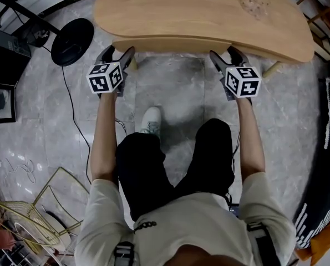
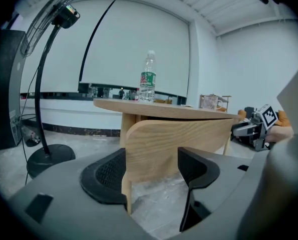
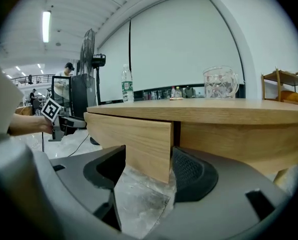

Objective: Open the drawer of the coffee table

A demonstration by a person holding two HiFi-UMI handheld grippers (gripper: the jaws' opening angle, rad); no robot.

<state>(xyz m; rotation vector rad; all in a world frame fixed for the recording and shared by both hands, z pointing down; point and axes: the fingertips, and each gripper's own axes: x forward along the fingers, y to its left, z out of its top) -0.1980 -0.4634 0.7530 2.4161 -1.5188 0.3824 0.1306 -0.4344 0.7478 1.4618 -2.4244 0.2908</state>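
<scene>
Straddling the drawer (image 1: 170, 44) at both ends, two grippers, under the near edge of the coffee table (image 1: 181, 15). Far left on the floor: black fan base (image 1: 72, 41) with a cable trailing off. Next, the left gripper (image 1: 118, 53) is at the drawer front's left end with its jaws spread wide. In the left gripper view the panel's end sits between them and covers part of the left pad (image 2: 106, 176). The right jaw is clear of the wood, so no clamp. The drawer front is centred and stands slightly proud of the tabletop edge in the head view. A water bottle (image 2: 147, 79) is upright on top. The right gripper (image 1: 224, 53) is at the right end, jaws apart too. The panel's end is between them, the right pad (image 3: 191, 176) just beside it, contact unclear. A glass jug (image 3: 220, 82) is on the tabletop.
</scene>
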